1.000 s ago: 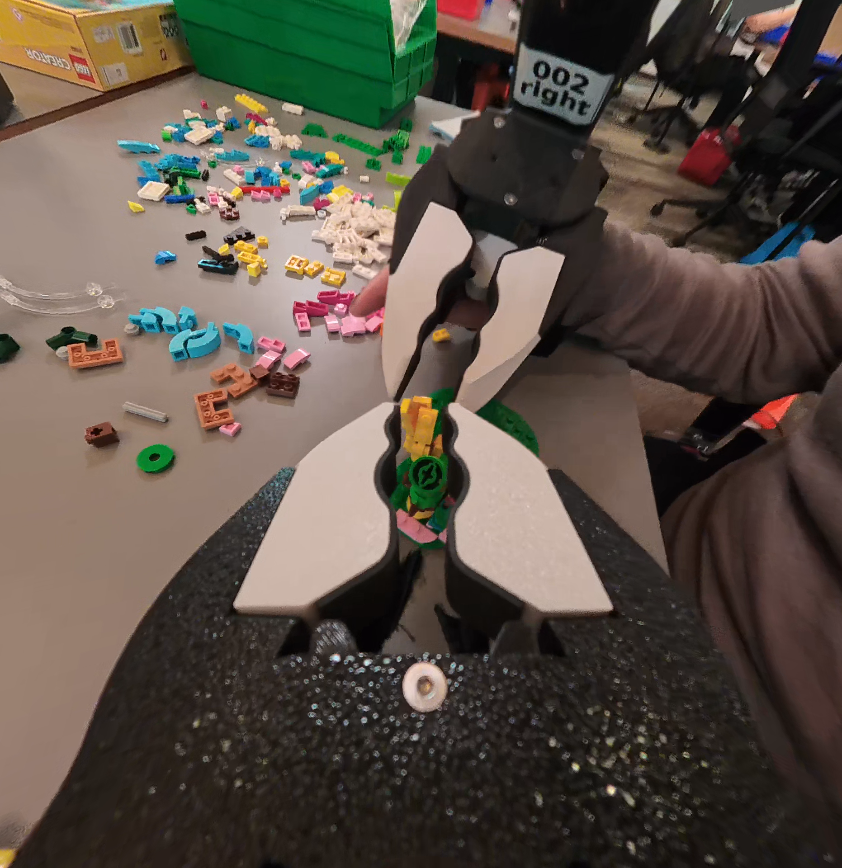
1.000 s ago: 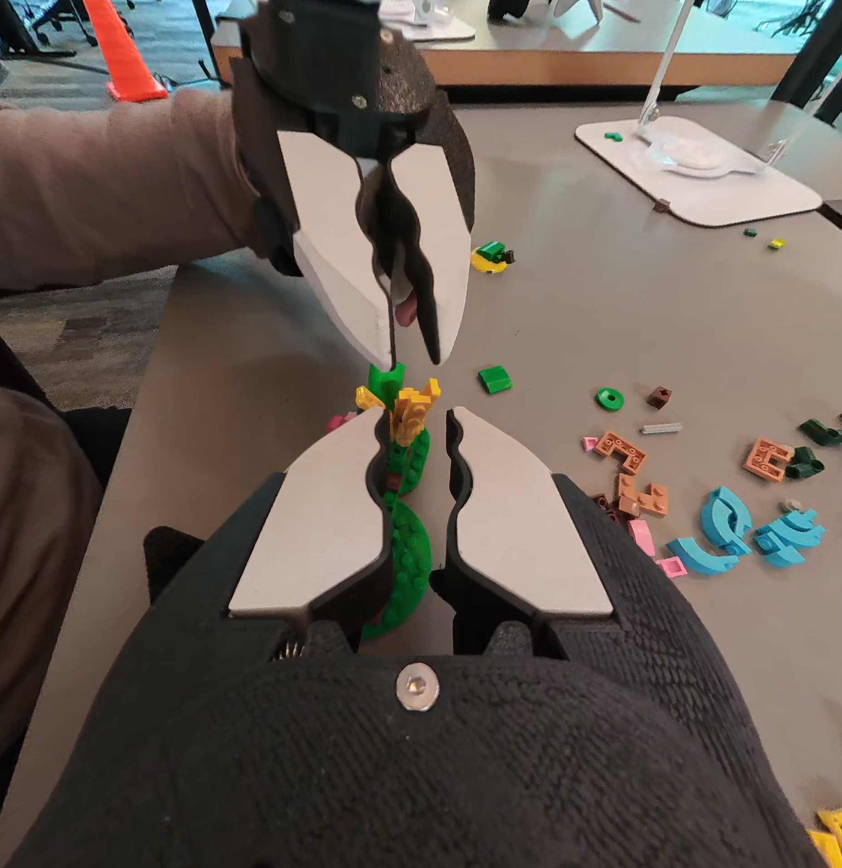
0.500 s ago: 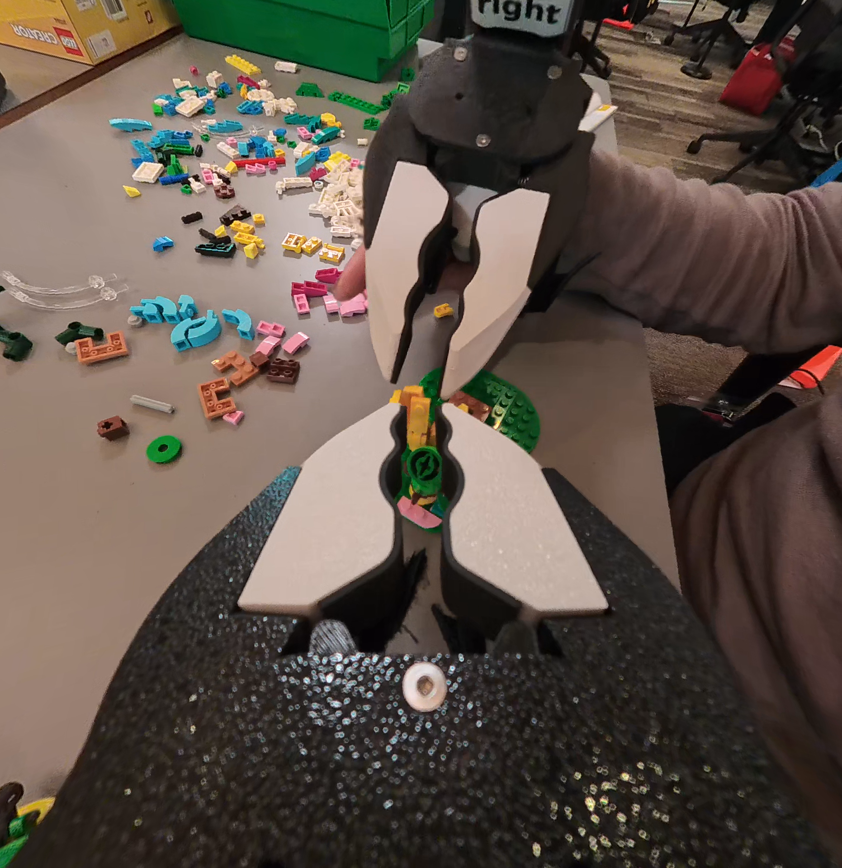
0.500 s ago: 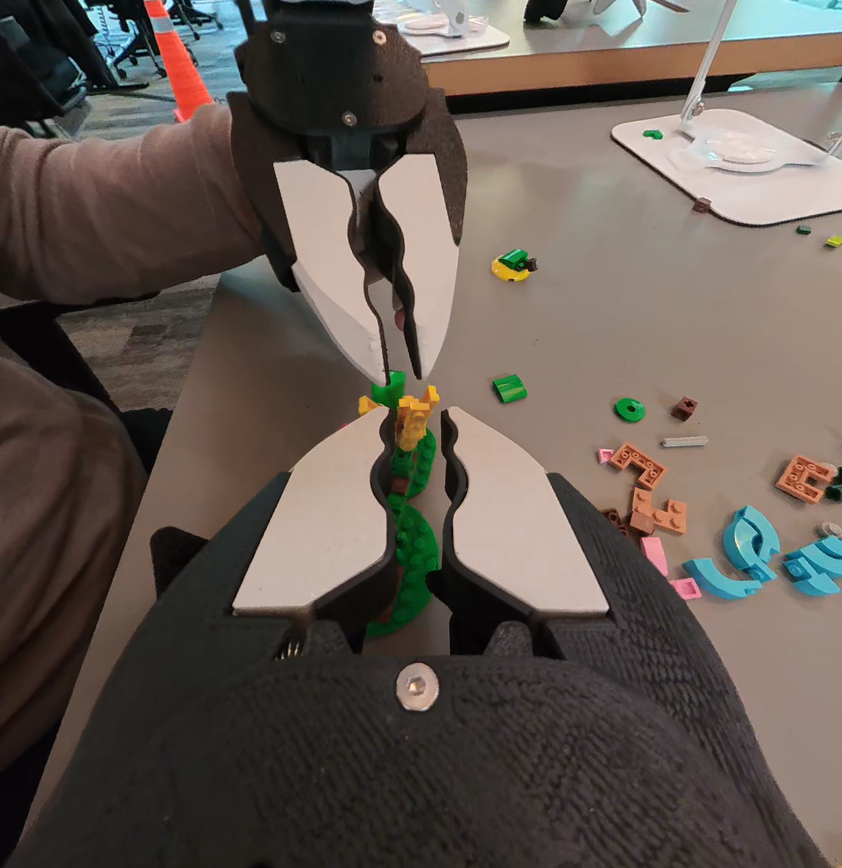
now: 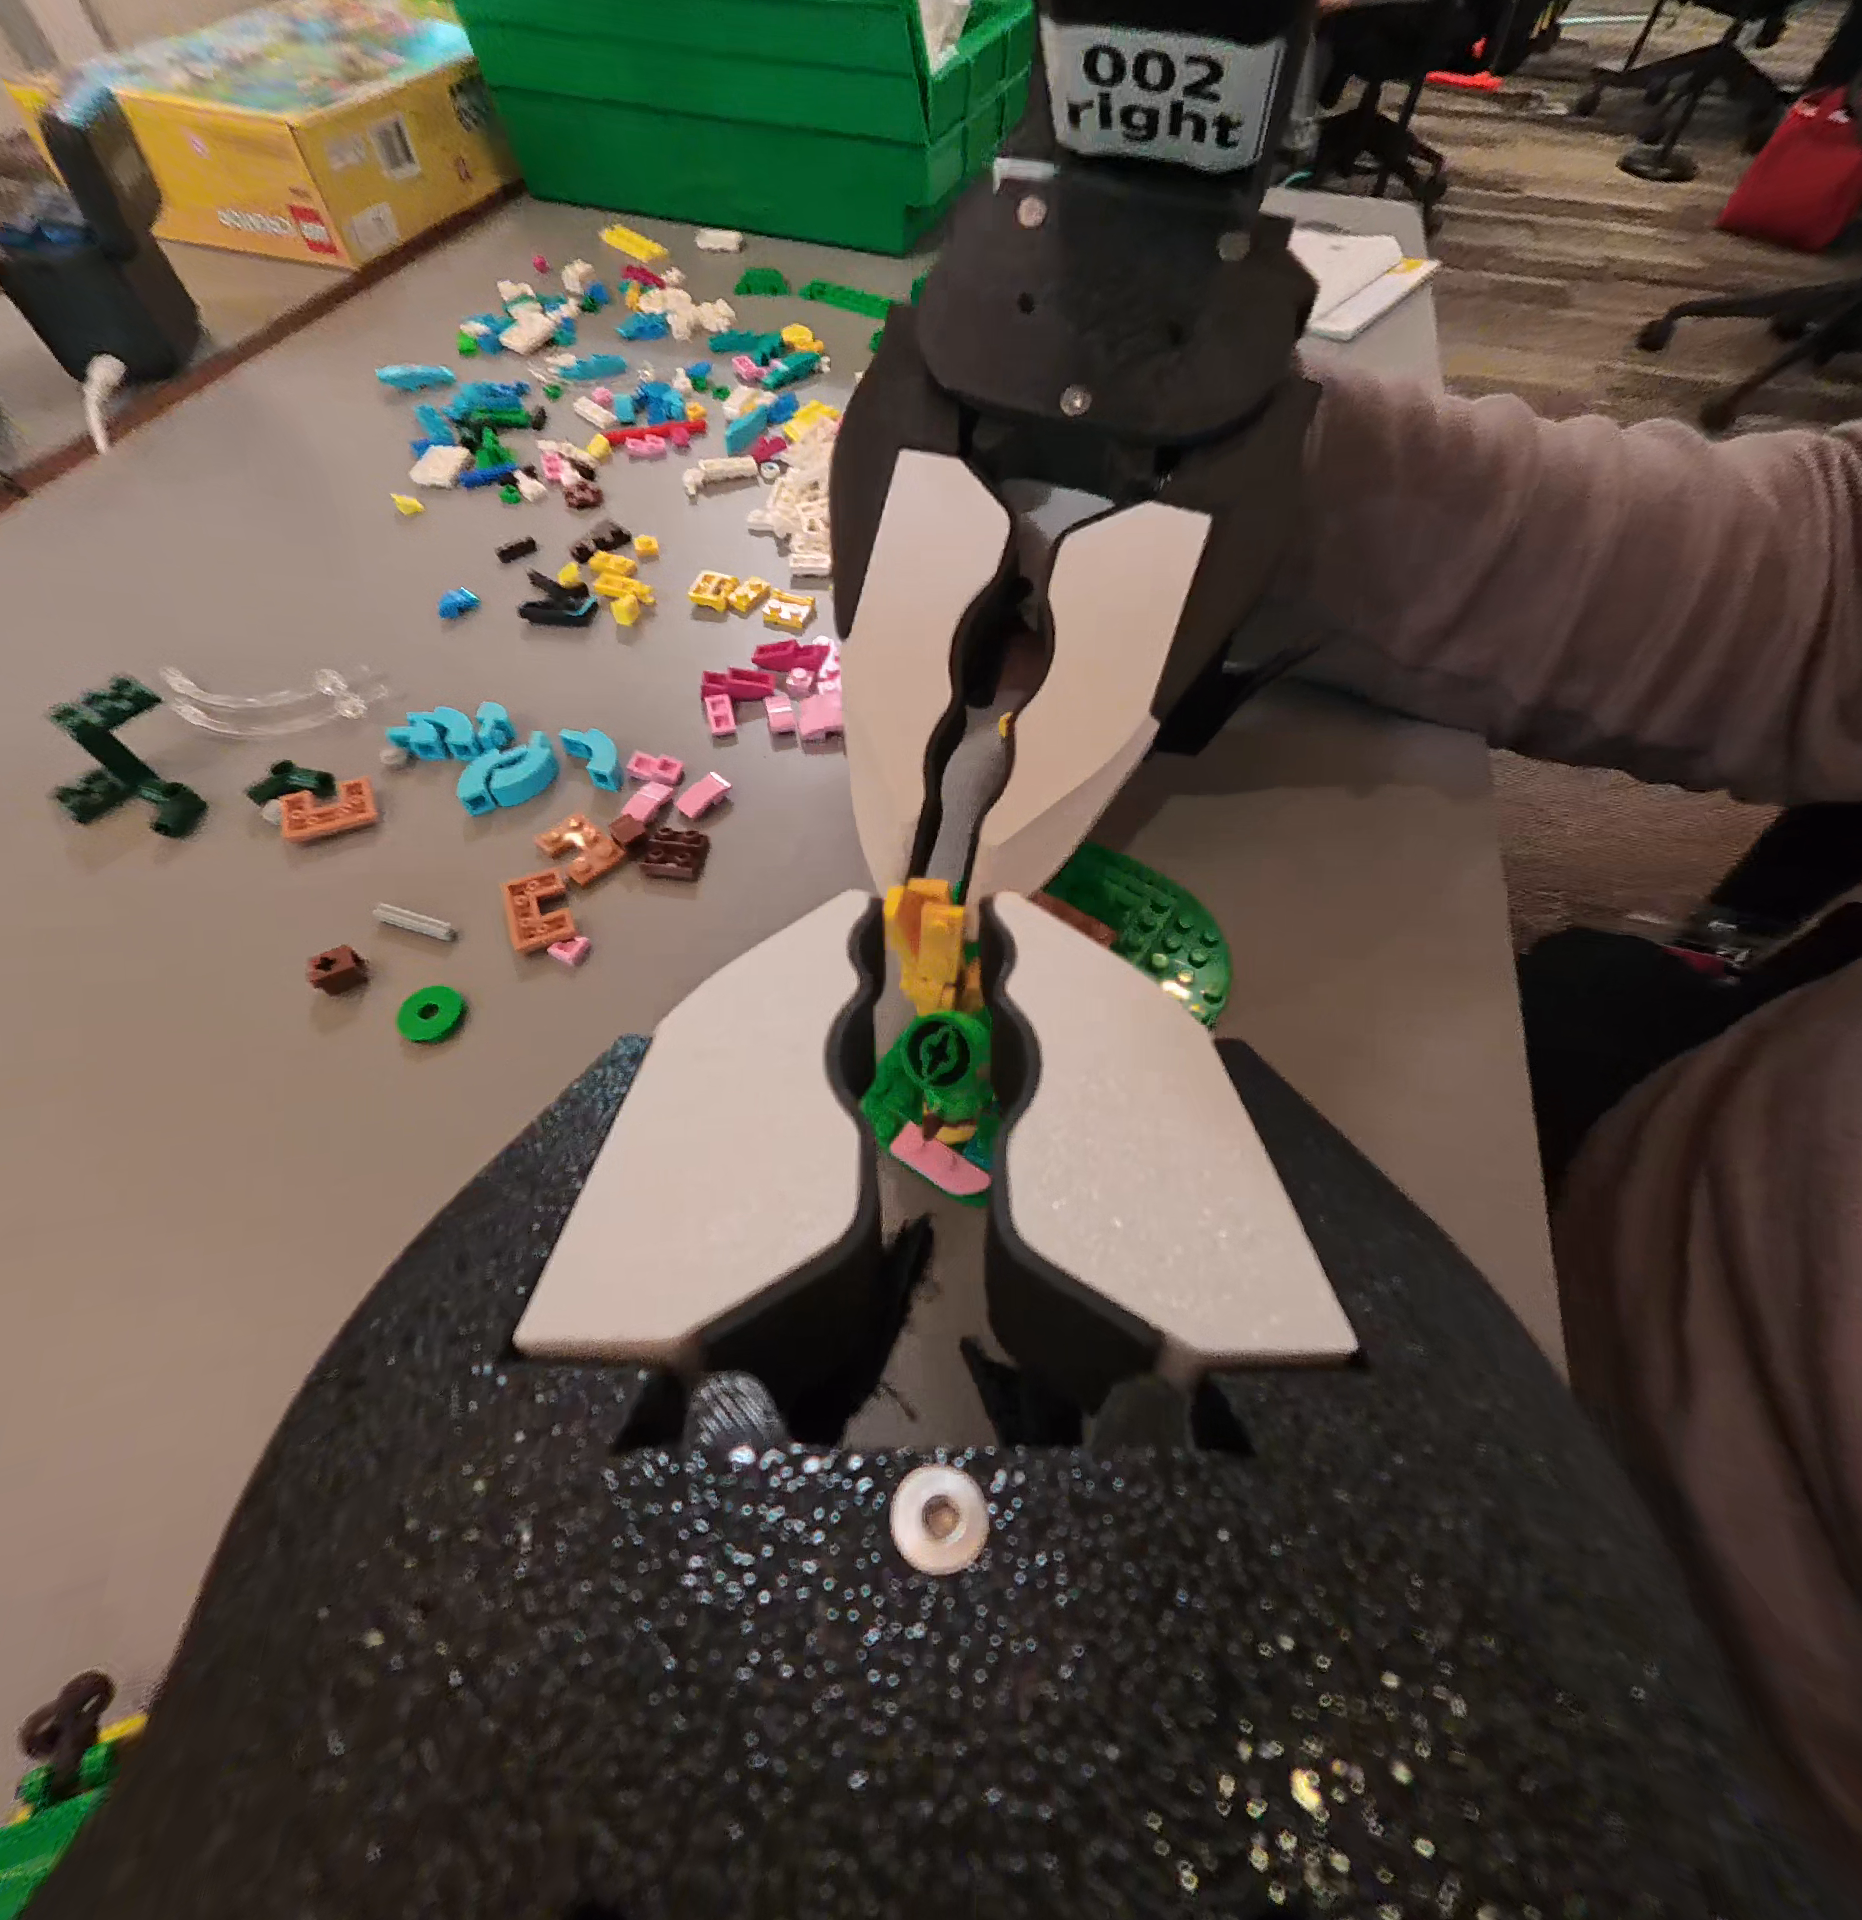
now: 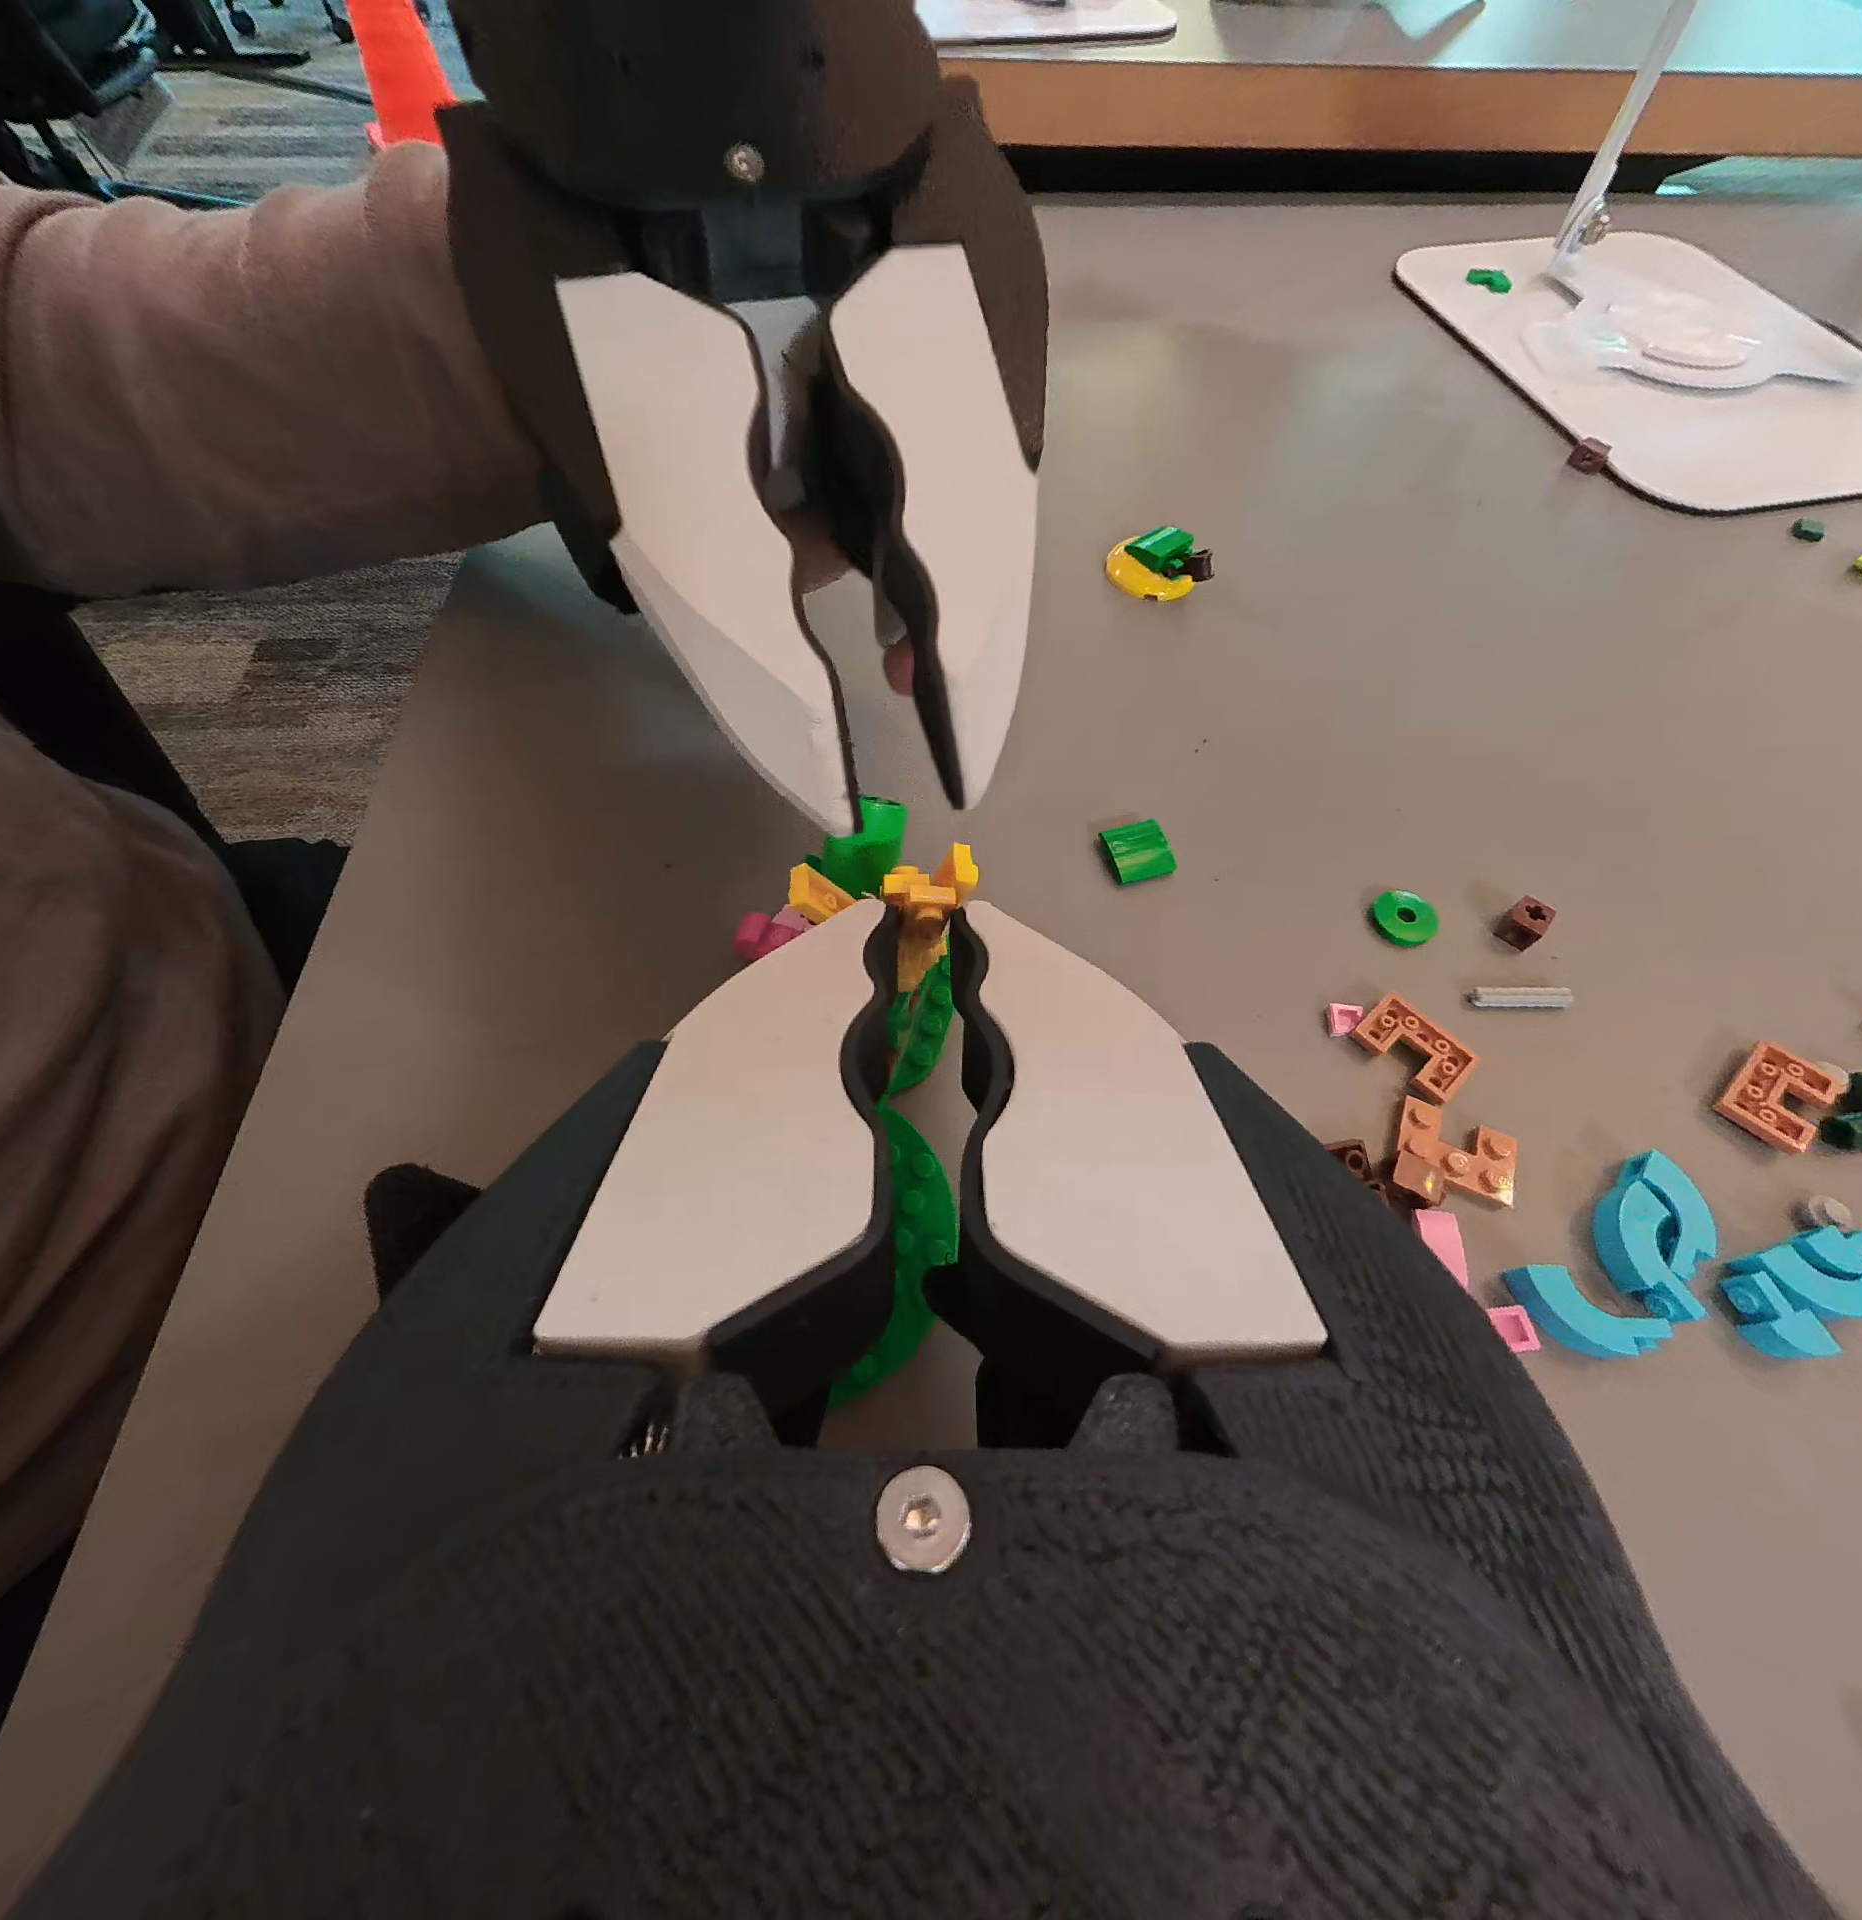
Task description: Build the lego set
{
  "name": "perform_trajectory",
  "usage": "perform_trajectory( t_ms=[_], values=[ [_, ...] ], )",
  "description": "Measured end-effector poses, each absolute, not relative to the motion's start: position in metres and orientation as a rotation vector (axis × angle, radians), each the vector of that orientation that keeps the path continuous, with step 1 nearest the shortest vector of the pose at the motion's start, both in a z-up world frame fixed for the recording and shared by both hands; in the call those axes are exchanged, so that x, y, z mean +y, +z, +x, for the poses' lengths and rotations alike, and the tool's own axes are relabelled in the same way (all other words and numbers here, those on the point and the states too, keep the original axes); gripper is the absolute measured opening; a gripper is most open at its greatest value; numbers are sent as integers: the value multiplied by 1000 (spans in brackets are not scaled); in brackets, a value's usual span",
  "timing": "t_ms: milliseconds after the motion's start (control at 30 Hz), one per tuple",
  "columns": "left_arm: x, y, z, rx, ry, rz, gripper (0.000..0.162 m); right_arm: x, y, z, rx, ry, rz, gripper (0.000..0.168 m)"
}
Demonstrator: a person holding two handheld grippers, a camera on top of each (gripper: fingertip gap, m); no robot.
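Note:
A small build stands on a green baseplate (image 5: 1155, 925), which also shows in the right wrist view (image 6: 916, 1226). It has a green stem (image 5: 942, 1049) and a yellow flower (image 5: 922, 925), with a pink piece (image 5: 942, 1164) at its foot. My right gripper (image 6: 924, 914) is shut on the yellow flower (image 6: 922, 904). It comes down from above in the left wrist view (image 5: 958, 883). My left gripper (image 5: 932, 904) is narrowly open, its tips either side of the flower. In the right wrist view it (image 6: 899, 808) hangs just over the green stem (image 6: 870, 842), tips apart.
Loose bricks (image 5: 615, 416) lie scattered at the far left, before a green bin (image 5: 740, 114) and a yellow box (image 5: 283, 177). A green tile (image 6: 1137, 852), a green ring (image 6: 1403, 918) and blue curved pieces (image 6: 1654, 1247) lie nearby. A white stand base (image 6: 1654, 353) is beyond. The build is near the table edge. Only a small space, under 4 cm, lies between the two pairs of fingers.
My right gripper's fingers have closed in on the yellow flower. The two grippers have drawn a little closer over the build. The left gripper's opening is unchanged.

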State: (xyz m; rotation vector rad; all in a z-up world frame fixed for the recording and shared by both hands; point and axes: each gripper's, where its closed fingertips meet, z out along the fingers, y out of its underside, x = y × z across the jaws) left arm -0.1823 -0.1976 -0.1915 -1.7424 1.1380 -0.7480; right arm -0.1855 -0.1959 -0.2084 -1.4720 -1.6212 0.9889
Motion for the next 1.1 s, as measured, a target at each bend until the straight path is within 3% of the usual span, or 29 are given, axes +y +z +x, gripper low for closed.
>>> perform_trajectory(
  t_ms=[267,533,1100],
  values=[
    [-196,-199,-178,1222,-649,-1767,27,-196,-208,-186,-1620,977,-1455,7],
    [-193,-204,-177,1298,-625,-1780,18,-196,-208,-185,-1618,973,-1445,7],
    [-192,-204,-178,1318,-599,-1741,15,-196,-209,-185,-1629,940,-1421,7]
  ],
)
